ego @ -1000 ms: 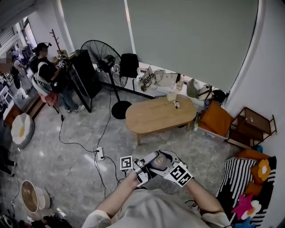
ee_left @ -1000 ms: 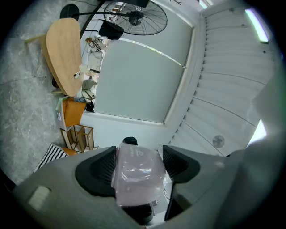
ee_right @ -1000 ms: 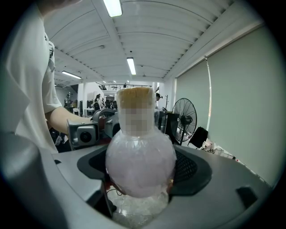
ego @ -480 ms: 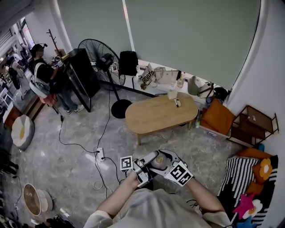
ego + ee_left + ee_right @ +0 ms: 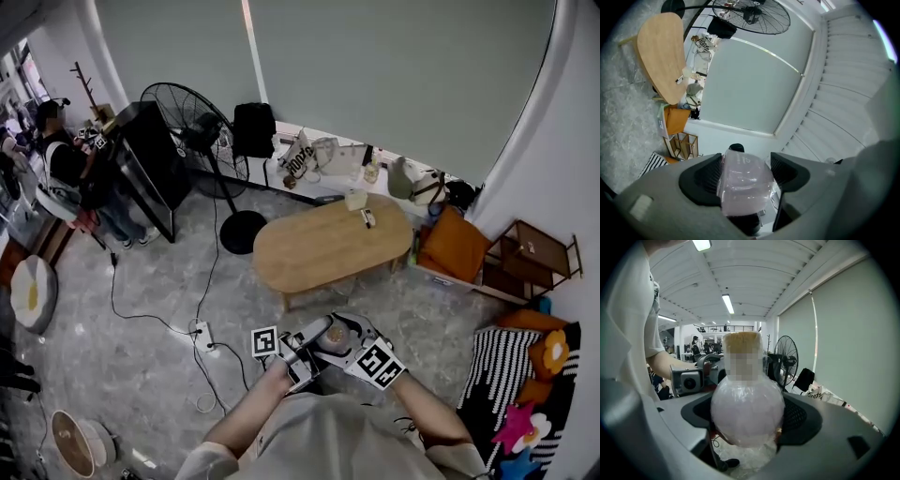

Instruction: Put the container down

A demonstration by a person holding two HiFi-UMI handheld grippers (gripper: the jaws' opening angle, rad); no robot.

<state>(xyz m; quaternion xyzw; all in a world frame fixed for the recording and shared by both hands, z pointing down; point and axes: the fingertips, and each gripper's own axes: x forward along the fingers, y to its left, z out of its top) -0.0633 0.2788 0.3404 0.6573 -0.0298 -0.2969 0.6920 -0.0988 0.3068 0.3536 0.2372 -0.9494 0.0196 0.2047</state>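
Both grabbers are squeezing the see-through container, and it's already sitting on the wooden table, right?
Not quite. The left gripper and the right gripper do both squeeze the container, but it is not on the wooden table. The head view shows it held in the air close to the person's body, with the table standing apart across the floor.

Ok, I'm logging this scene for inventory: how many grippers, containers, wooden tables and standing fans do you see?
Grippers: 2 (left gripper, right gripper)
Container: 1
Wooden table: 1
Standing fan: 1
Total: 5
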